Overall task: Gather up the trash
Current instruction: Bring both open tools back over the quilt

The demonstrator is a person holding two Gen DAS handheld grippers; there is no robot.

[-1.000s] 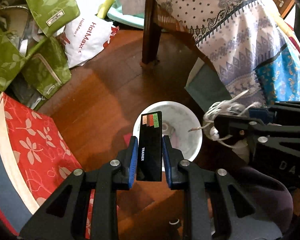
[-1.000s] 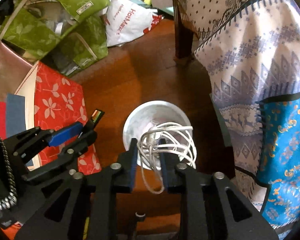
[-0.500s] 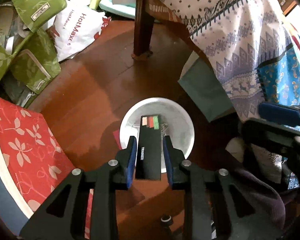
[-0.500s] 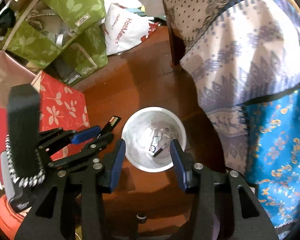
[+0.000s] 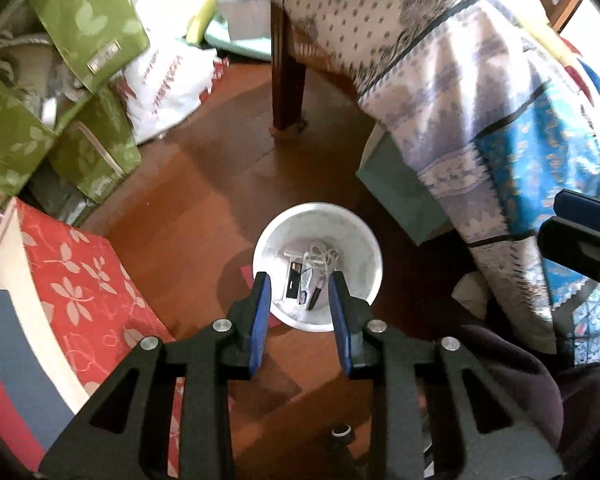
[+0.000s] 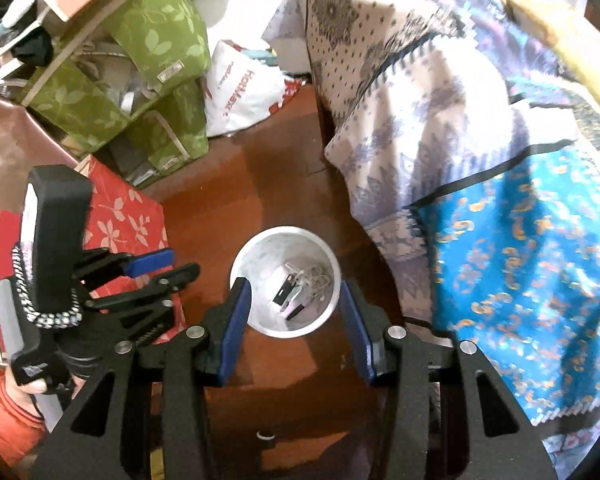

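A white bin (image 5: 364,240) stands on the wooden floor, also in the right wrist view (image 6: 260,256). Inside lie a black card (image 5: 294,280), a tangled white cable (image 5: 320,254) and small bits; the card (image 6: 286,292) and cable (image 6: 316,278) show in the right view too. My left gripper (image 5: 300,312) is open and empty above the bin's near rim. My right gripper (image 6: 296,320) is open and empty above the bin. The left gripper (image 6: 156,272) also shows at the left of the right view.
Green leaf-print boxes (image 5: 80,112) and a white plastic bag (image 5: 168,88) sit at the back left. A red floral box (image 5: 80,280) lies left. A table leg (image 5: 288,80) and hanging patterned cloth (image 5: 480,100) stand right, with a green paper bag (image 5: 400,192) beneath.
The right gripper opened and dropped the white cable into the bin, then the left gripper opened and dropped the black card in. Both grippers have risen higher above the bin.
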